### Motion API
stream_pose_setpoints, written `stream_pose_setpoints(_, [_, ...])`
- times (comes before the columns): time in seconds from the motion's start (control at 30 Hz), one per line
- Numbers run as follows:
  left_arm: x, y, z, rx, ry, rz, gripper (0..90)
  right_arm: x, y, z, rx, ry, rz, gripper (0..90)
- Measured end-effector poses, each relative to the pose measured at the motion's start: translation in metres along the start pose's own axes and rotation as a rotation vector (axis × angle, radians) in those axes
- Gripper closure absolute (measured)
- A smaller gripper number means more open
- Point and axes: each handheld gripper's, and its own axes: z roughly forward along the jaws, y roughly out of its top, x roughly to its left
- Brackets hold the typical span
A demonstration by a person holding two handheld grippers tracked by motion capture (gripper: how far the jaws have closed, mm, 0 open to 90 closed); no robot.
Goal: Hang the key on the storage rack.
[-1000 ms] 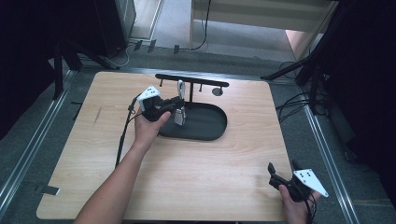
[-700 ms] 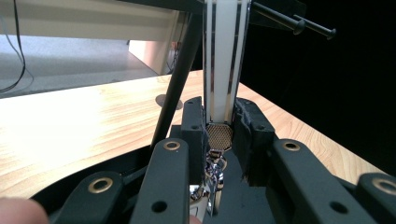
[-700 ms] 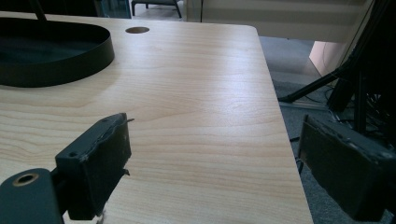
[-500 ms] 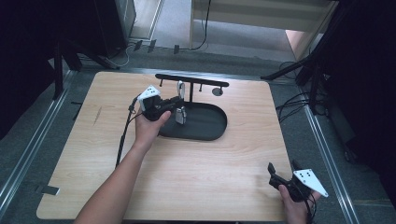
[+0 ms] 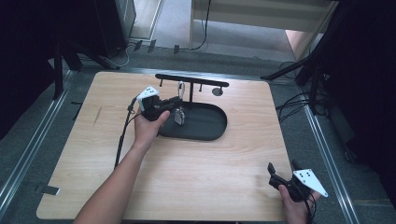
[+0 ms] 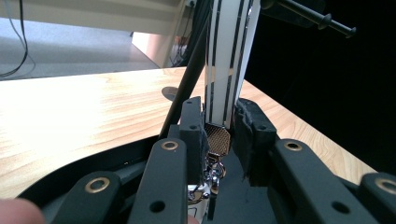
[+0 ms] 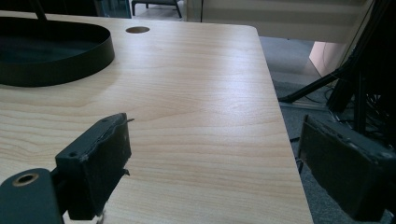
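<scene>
A white strap keychain point(image 5: 180, 87) with a metal clasp hangs from a black bar rack point(image 5: 205, 82) over a black oval tray point(image 5: 219, 127). My left gripper point(image 5: 177, 107) is at the strap's lower end above the tray. In the left gripper view the jaws stand narrowly apart, shut on the keychain point(image 6: 223, 70). Its gold mesh tag point(image 6: 217, 139) and clasp point(image 6: 215, 176) sit between the pads. My right gripper point(image 5: 283, 168) rests at the table's near right corner, open point(image 7: 212, 140) with nothing between its fingers.
A round hole point(image 5: 217, 91) is in the tabletop right of the rack, also seen as a hole point(image 7: 137, 30) in the right gripper view. The tray wall point(image 7: 70, 60) lies far left of the right gripper. The table's right edge point(image 7: 285, 140) is close by.
</scene>
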Motion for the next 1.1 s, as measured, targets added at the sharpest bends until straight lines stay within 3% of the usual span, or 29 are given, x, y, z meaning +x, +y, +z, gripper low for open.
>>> stream_pose_setpoints(0.23, [0.001,-0.007,-0.002,0.004,0.036,-0.018,72.6,0.000,0.000,0.000,0.000,0.000,-0.001,9.8])
stream_pose_setpoints(0.47, [0.002,-0.013,-0.012,0.012,0.055,-0.011,59.0,0.000,0.000,0.000,0.002,0.002,-0.002,9.7])
stream_pose_setpoints(0.5, [0.000,-0.013,-0.018,0.008,0.110,0.029,54.9,0.000,0.000,0.000,0.001,0.002,-0.004,9.7])
stream_pose_setpoints(0.53, [-0.001,-0.013,-0.021,0.011,0.132,0.047,52.3,0.000,0.000,0.000,0.002,0.002,-0.005,9.7])
stream_pose_setpoints(0.63, [-0.003,-0.013,-0.031,0.019,0.182,0.051,41.1,0.001,0.000,0.000,0.002,0.001,-0.008,9.7])
stream_pose_setpoints(0.83, [-0.003,-0.015,-0.050,0.048,0.237,0.042,25.2,0.001,0.000,0.001,0.003,-0.003,-0.018,9.8])
stream_pose_setpoints(0.93, [-0.003,-0.016,-0.068,0.044,0.255,0.017,18.5,0.002,0.000,0.001,0.004,-0.004,-0.020,9.8])
stream_pose_setpoints(1.1, [-0.006,-0.015,-0.087,0.042,0.257,0.038,13.4,0.002,0.000,0.001,0.006,-0.005,-0.019,9.8])
